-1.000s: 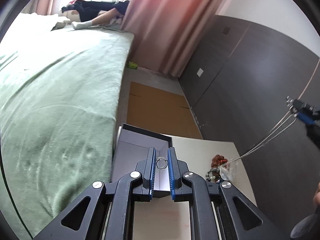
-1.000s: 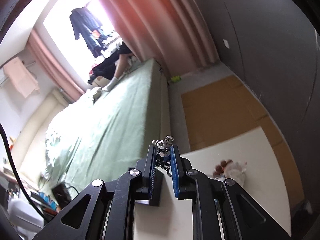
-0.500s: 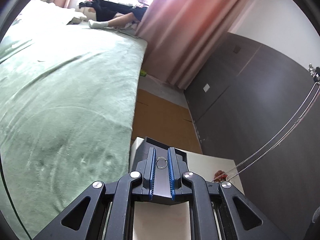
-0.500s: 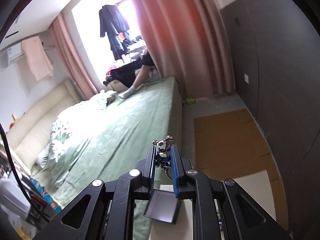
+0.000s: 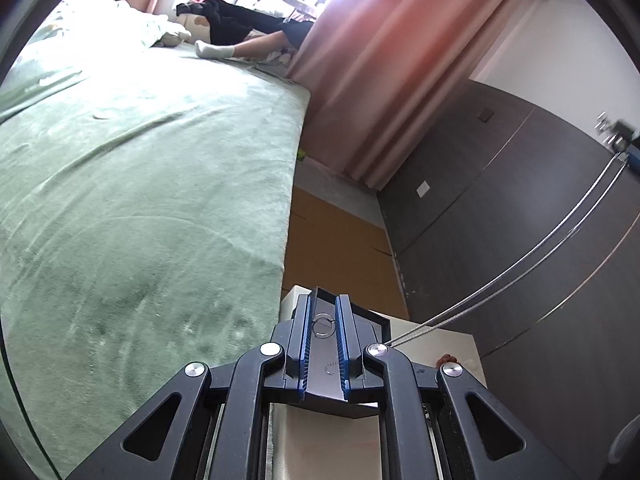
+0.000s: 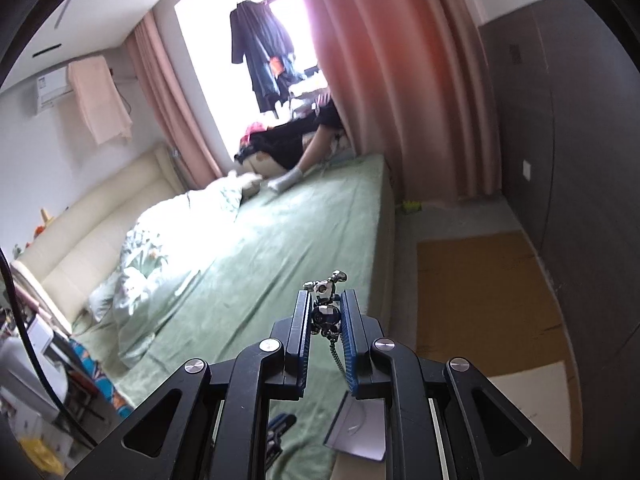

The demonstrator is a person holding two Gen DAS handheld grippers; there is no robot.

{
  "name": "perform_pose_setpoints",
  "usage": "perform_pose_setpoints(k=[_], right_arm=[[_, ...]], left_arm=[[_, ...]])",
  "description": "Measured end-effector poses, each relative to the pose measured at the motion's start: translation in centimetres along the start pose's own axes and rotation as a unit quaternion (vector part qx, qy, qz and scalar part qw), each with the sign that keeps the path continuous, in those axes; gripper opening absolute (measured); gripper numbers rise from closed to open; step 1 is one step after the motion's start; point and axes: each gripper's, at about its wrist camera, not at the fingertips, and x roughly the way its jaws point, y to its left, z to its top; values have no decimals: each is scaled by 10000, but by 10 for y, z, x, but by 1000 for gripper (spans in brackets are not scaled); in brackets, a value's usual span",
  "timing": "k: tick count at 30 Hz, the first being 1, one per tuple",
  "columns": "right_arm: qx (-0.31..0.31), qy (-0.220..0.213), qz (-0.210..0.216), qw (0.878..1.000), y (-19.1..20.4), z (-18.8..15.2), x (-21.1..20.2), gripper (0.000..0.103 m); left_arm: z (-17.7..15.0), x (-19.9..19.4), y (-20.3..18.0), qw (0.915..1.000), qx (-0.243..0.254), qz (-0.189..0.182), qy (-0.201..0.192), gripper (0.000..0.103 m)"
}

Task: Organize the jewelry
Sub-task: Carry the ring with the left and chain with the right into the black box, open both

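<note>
Two hand-held grippers, one necklace, one box

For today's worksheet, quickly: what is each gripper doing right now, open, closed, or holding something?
Left gripper: closed on the small metal ring of the necklace.
Right gripper: closed on the silver pendant, chain hanging below.

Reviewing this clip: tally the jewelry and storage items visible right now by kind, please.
Silver necklace chain with its pendant: 1
Small metal ring: 1
Reddish bead cluster: 1
Dark jewelry box: 1
Total: 4
</note>
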Motion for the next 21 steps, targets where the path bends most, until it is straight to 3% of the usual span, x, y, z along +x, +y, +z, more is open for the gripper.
perform_pose_setpoints(k=[9, 21], right_arm=[[298, 838, 181, 9959, -32, -57, 78, 16], [816, 1508, 439, 9842, -74, -120, 141, 16]], left_arm=[[3, 6, 8, 9998, -145, 95, 42, 12], [3, 19, 5, 9996, -77, 240, 117, 12]])
